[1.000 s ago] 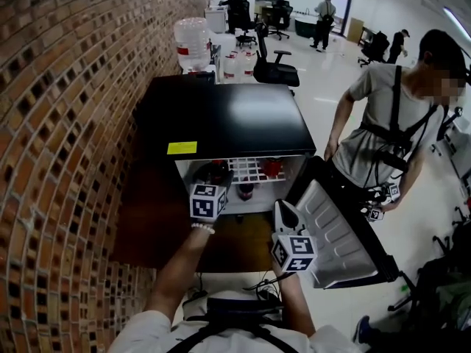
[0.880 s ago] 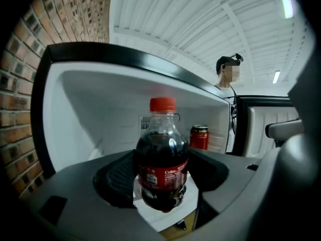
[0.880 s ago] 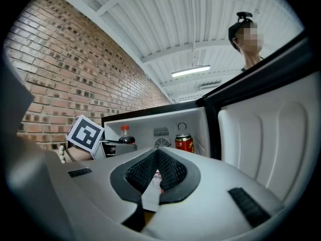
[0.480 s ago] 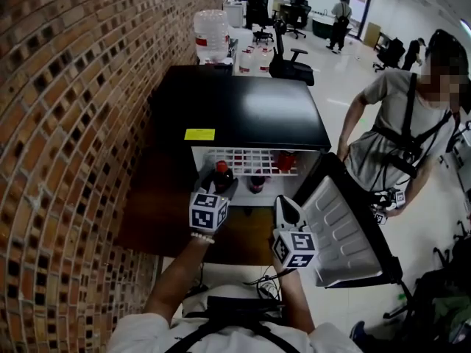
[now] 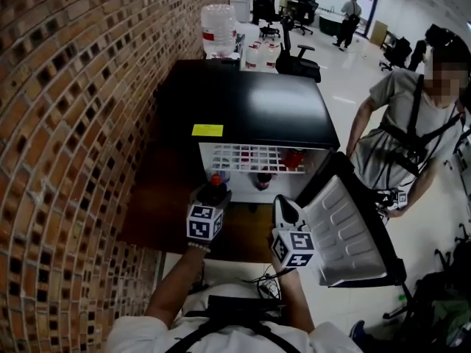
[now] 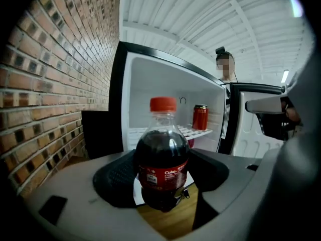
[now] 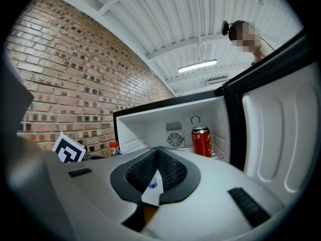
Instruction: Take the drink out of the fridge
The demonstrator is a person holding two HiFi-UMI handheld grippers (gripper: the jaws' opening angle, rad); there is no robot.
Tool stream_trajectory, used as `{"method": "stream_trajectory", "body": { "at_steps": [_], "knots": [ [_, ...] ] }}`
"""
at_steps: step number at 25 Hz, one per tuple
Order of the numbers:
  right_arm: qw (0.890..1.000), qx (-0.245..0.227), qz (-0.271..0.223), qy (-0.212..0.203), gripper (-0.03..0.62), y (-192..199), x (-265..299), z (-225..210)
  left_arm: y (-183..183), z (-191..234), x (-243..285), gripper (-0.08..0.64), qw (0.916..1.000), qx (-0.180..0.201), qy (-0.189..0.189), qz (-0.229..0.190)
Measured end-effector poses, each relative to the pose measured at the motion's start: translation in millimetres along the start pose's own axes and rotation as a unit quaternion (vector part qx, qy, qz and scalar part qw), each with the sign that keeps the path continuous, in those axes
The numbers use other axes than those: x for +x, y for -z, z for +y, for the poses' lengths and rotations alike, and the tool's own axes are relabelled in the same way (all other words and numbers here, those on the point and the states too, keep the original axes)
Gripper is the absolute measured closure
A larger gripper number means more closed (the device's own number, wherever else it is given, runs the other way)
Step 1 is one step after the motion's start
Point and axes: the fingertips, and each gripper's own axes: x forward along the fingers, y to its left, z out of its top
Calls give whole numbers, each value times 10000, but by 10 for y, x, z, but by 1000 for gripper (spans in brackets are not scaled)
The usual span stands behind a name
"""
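A dark cola bottle [image 6: 163,159] with a red cap and red label stands upright between my left gripper's [image 6: 163,185] pads, which are shut on its lower body. In the head view the bottle [image 5: 215,190] and left gripper [image 5: 214,195] hang in front of the open black fridge [image 5: 250,109], outside its white inside. A red can [image 6: 200,117] stays on the wire shelf, and the same can [image 7: 201,141] shows in the right gripper view. My right gripper [image 5: 282,210] is held lower right, by the open door [image 5: 346,226]. That right gripper [image 7: 157,154] is shut, with nothing held.
A brick wall [image 5: 66,138] runs along the left, close to the fridge. A person [image 5: 412,131] stands at the right behind the open door. Another dark bottle [image 5: 263,179] sits low inside the fridge. A water jug [image 5: 219,29] and office chairs stand behind it.
My left gripper has drawn back from the fridge shelf toward me with the cola bottle in it. The right gripper has barely moved.
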Motion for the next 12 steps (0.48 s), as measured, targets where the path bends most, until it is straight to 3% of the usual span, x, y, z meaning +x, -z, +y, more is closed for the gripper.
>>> {"method": "stream_trajectory", "body": {
  "at_steps": [12],
  "knots": [
    [9999, -42, 92, -93, 578, 40, 173, 98, 610, 367, -3, 275, 9987, -280, -255, 332]
  ]
}}
